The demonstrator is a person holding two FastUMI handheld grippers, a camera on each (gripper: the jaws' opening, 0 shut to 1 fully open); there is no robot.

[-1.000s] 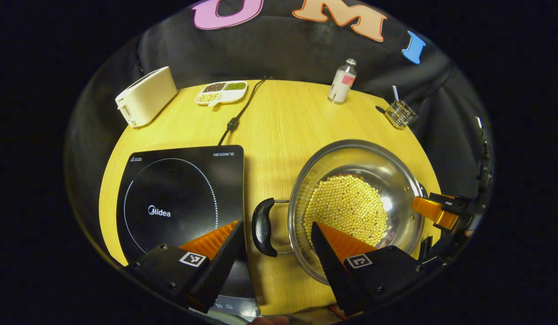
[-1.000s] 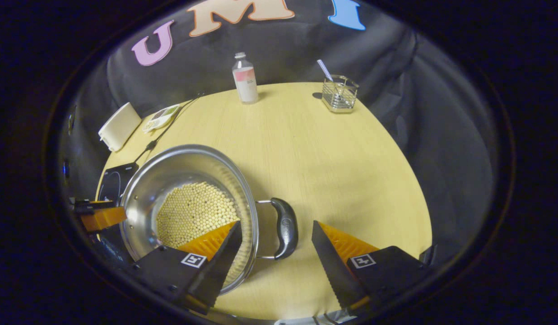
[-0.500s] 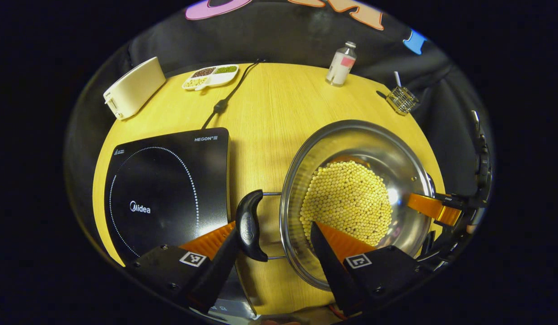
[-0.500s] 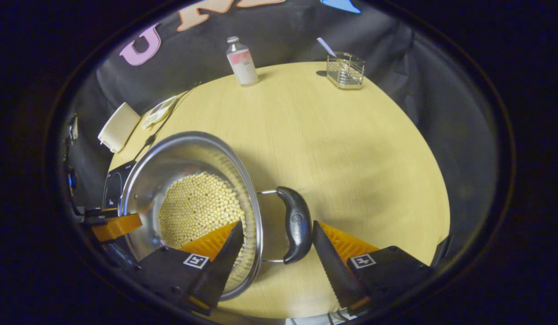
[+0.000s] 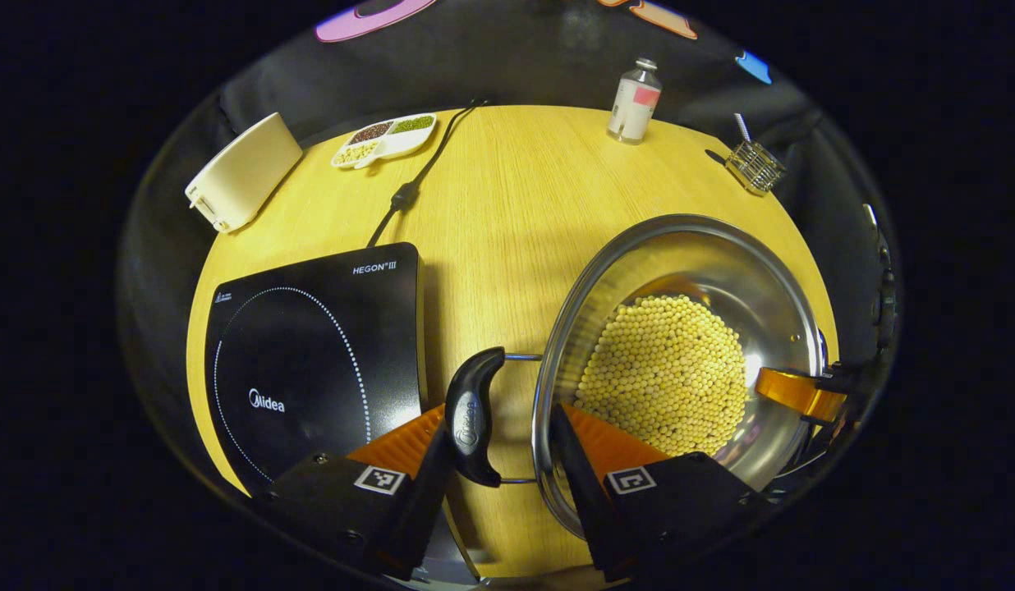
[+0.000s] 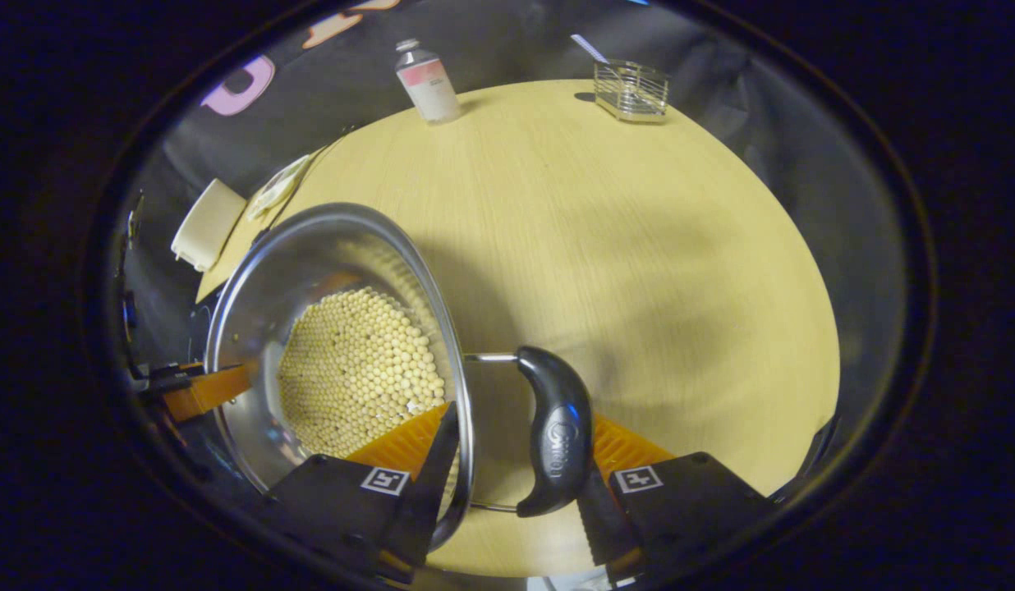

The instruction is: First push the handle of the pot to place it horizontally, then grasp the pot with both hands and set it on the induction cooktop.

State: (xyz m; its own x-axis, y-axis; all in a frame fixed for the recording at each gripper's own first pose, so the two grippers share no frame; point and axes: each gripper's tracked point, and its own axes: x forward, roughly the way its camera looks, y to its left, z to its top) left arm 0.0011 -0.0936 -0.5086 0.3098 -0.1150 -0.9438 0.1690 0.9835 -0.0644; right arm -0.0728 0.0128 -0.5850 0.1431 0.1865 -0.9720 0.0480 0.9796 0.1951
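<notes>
- Left gripper view: the left claw (image 5: 498,472) straddles the pot's near black side handle (image 5: 472,416). One finger sits outside the handle on the cooktop side and touches it. The other sits past the rim, over the soybeans (image 5: 670,373). The claw is spread and not yet pinching; we see a gap between the handle and the inner finger.
- Same view: the steel pot (image 5: 688,353) stands on the counter (image 5: 516,213), just beside the induction cooktop (image 5: 314,361) and not on it. The cooktop lies to the handle side of the pot, so we judge the carry runs across the view toward that side.
- Same view: the handle's long axis runs near-to-far along the claw's reach, tangent to the rim. The far claw (image 5: 795,391) shows at the pot's opposite rim.
- Right gripper view: the right claw (image 6: 520,480) straddles the other black handle (image 6: 559,431). The outer finger is touching or just behind that handle, and the inner finger is against the rim on the bean side. Spread; whether both fingers press we cannot tell, so we log it as not closed.
- Same view: the pot (image 6: 335,345) lies to the inner side of this claw. This handle's long axis also runs near-to-far, so the line through both handles crosses the pot sideways. We judge the handles level and each claw placed to close before the lift.
</notes>
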